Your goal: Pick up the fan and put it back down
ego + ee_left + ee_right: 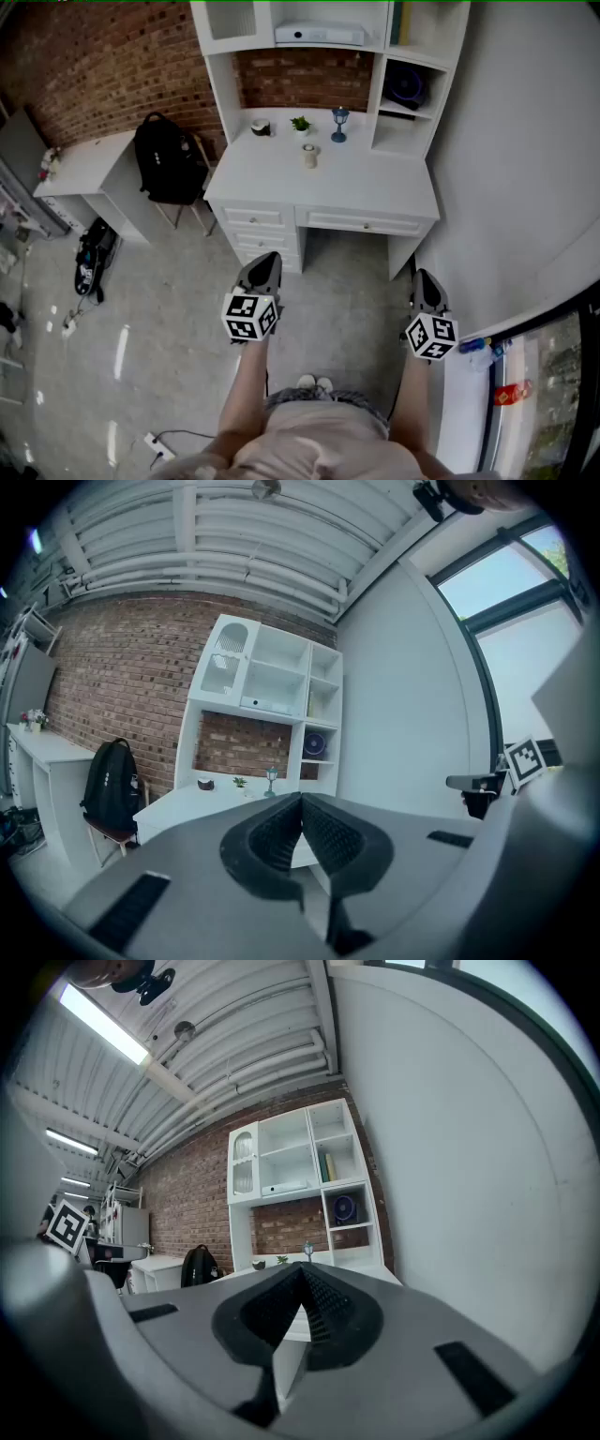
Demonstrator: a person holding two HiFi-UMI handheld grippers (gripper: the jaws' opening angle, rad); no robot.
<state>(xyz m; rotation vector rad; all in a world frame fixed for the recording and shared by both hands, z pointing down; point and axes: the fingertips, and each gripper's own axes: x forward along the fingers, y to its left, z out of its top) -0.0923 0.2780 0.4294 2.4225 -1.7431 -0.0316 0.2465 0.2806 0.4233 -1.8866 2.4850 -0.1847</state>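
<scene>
Standing well back from the white desk [375, 187], the person holds both grippers level and pointed forward, at about waist height, with bare floor between them and the furniture. The left gripper [266, 261] has its ribbed pads pressed tip to tip with nothing between them, as the left gripper view shows. The right gripper [427, 279] is likewise closed and empty in its own view. Neither touches anything.

The fan [408, 86], small, round and dark blue, stands in a cubby on the right side of the hutch, above the desktop. It faces outward and appears upright. A shelf sits close above it, so the approach probably has to come from the front, not from overhead.

On the desktop, a small potted plant [300, 123], a blue lantern [339, 123] and a pale cup [309, 155] sit left of the cubby, apart from the likely path. A black backpack [167, 157] hangs on a chair at the desk's left.

Judged stage: the reach has not begun. The jaws must open before any grasp.
</scene>
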